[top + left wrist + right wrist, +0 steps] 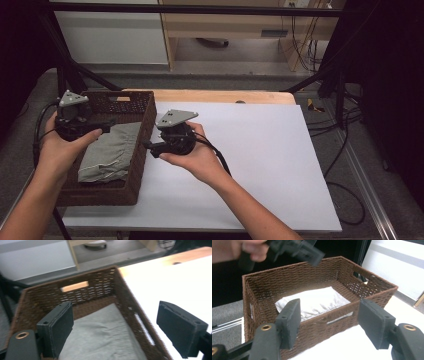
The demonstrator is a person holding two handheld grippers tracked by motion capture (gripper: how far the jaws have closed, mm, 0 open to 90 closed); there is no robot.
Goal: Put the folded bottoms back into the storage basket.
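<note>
High view: brown basket (142, 131) at left edge of tabletop (260, 150), folded grey cloth (107, 150) lying inside. Left tool (107, 123) hovers over basket, jaws spread, empty. Right tool (148, 146) just right of basket, jaws spread, empty.

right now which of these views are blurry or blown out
High view: dim, dark at both sides, fairly sharp. Left gripper view: the white table sheet is blown out, the basket soft. Right gripper view: the left gripper at the top is motion-blurred, the folded cloth a little washed out.
</note>
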